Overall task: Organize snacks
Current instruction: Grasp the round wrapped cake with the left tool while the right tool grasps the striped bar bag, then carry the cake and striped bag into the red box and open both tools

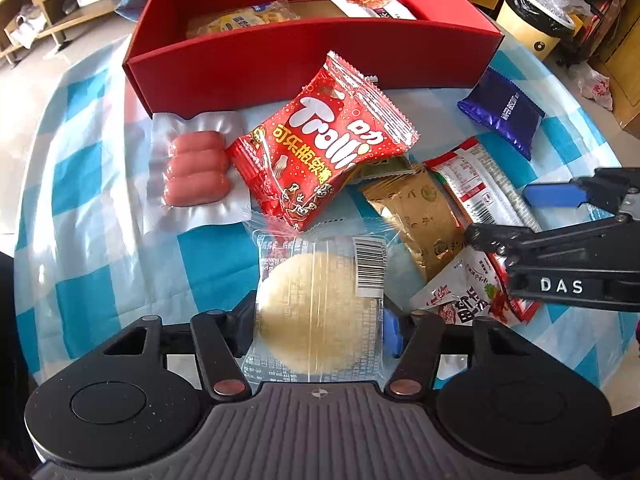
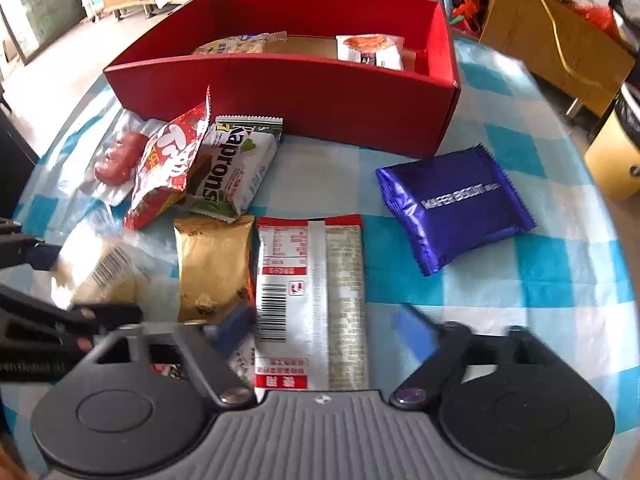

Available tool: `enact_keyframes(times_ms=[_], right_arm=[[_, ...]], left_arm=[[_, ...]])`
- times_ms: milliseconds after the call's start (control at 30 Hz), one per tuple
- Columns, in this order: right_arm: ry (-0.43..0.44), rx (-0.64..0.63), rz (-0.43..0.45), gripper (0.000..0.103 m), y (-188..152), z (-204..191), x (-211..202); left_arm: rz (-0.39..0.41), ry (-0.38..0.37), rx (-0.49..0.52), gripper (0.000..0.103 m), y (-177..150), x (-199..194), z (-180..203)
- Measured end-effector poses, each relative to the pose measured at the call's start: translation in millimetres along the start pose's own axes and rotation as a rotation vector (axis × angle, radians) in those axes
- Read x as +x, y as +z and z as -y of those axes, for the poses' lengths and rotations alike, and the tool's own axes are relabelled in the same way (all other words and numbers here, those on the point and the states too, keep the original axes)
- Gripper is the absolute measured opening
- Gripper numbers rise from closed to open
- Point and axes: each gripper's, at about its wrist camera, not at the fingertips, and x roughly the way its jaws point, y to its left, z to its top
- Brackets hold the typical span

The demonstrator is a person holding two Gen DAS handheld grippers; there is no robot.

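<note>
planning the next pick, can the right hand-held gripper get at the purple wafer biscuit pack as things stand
Probably yes. The right hand-held gripper is open and holds nothing, though it straddles a red-and-white packet. The purple wafer biscuit pack lies alone on the checked cloth, ahead to its right, nothing on top.

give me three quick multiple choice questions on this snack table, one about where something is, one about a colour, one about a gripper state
1. Where is the purple wafer packet?
A) inside the box
B) on the cloth, right of the other snacks
C) in a gripper

2. What colour is the box?
A) red
B) green
C) white

3. What is the left gripper doing?
A) open, holding nothing
B) out of view
C) shut on the clear-wrapped round cake

Key: 1 B, it lies alone on the checked cloth; 2 A, its walls are red; 3 C, both fingers press the wrapper's sides.
</note>
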Motion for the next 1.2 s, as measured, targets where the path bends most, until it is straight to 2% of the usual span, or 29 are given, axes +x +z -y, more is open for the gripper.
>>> enact_keyframes(times_ms=[67,167,467,1200], right_arm=[[0.000,0.011,-0.003,0.048,-0.2,1.8,-3.9],[-0.004,0.019,0.004,0.047,-2.3,1.5,-8.9],[0.013,0.056,0.104,0.046,-3.7,-1.3,-44.5],[-0.026,0.027,0.249,0.046,38.3,-6.8,-69.5]], left_arm=[[0.001,0.000,-0.007,0.065,-1.0,-2.1,-0.1],[0.022,-0.002,-0.004,0.065,-0.7,-8.9,1.0],[0.085,-0.044,-0.014,0.065,7.6,-30.6,2.5],[0.222,-0.014,-0.039,0.065,61.1,-52.5,2.5]])
